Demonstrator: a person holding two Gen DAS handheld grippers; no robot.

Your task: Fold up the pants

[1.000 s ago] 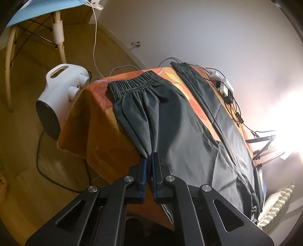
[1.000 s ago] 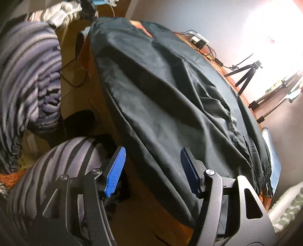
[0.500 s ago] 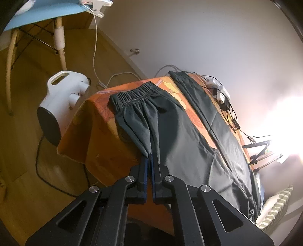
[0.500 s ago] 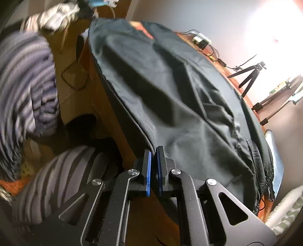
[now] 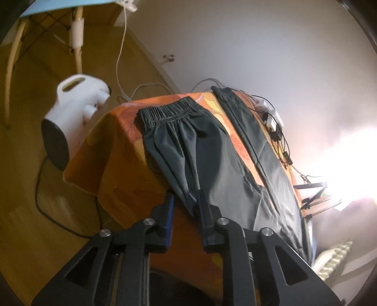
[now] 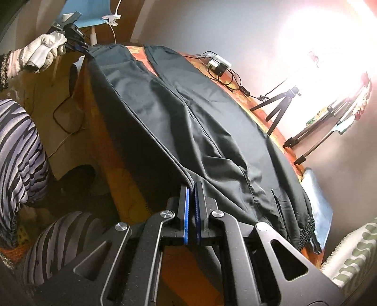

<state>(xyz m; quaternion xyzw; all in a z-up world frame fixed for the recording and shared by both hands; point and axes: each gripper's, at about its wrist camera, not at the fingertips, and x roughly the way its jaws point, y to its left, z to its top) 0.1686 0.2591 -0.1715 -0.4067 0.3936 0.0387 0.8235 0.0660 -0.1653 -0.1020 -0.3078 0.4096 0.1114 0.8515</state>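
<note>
Dark grey pants (image 5: 212, 146) lie lengthwise on a table under an orange cloth (image 5: 113, 146), elastic cuffs at the far end. My left gripper (image 5: 186, 200) sits at the table's near edge, its jaws opening. A fold of the near leg stands between them against the right finger, with a gap on the left side. In the right wrist view the pants (image 6: 188, 106) spread toward the waistband (image 6: 304, 233). My right gripper (image 6: 191, 186) is shut on the pants' near side seam, lifted off the table edge. The left gripper (image 6: 77, 47) shows far off in a gloved hand (image 6: 40, 54).
A white fan heater (image 5: 70, 115) and its cord stand on the floor beyond the table's left end, near a blue chair (image 5: 59, 7). A power strip with cables (image 5: 271, 117) lies along the far edge. Tripods (image 6: 280, 103) stand behind. Striped trouser legs (image 6: 21, 146) are close left.
The right gripper went from wide open to shut on the pants' near edge and rose with it. The left gripper's jaws, shut on the leg fold before, have parted.
</note>
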